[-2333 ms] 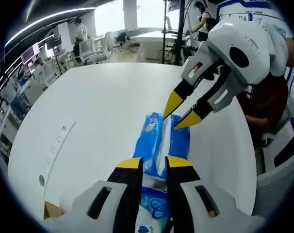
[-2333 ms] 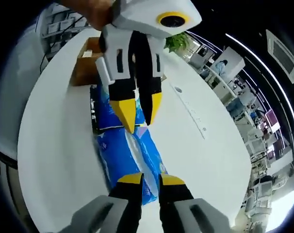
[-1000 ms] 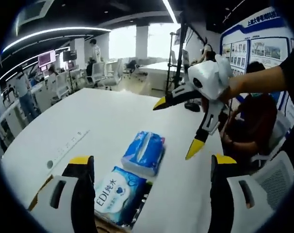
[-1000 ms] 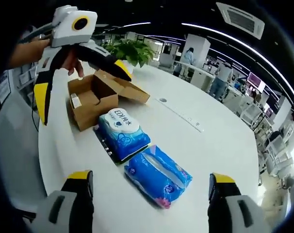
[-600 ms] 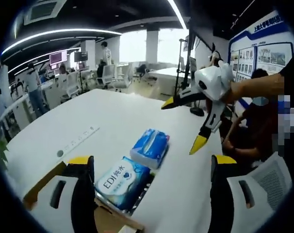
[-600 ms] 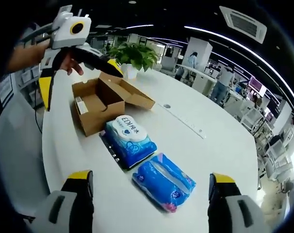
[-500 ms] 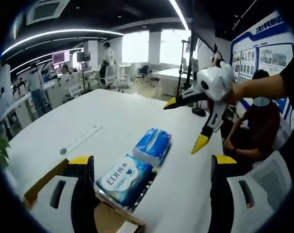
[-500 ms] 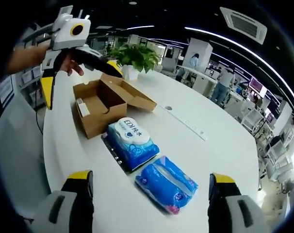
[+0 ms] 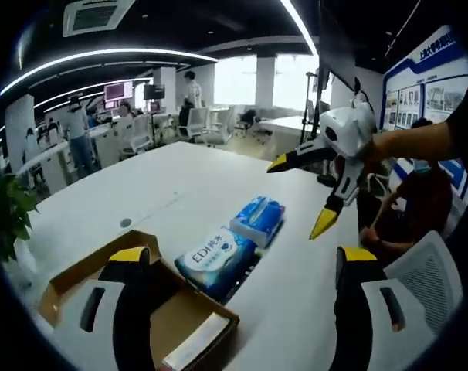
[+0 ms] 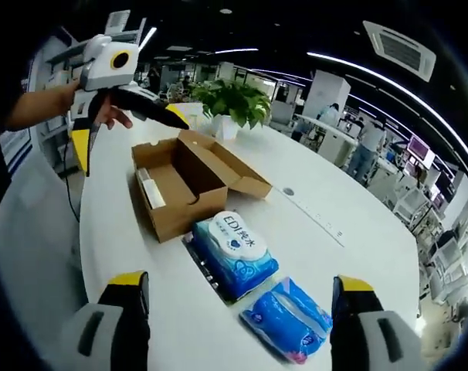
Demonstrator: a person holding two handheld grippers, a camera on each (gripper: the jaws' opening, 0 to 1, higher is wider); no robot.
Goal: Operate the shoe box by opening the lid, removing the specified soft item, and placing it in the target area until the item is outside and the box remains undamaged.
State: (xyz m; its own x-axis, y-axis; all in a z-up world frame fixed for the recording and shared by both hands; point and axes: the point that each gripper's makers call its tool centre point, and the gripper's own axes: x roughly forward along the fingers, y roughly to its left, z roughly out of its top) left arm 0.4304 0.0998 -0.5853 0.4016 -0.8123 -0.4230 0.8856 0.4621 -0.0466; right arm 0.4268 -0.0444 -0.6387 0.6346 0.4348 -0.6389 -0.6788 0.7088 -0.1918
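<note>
Left gripper view: left tongs spread wide, holding nothing; right tongs w/ jaws apart, held above worktop. Shoe box open at bottom, wipes pack just beyond it, blue pack past that.

Right gripper view: right tongs wide apart, empty; left tongs parted beyond box. Both packs lie on worktop outside box.
</note>
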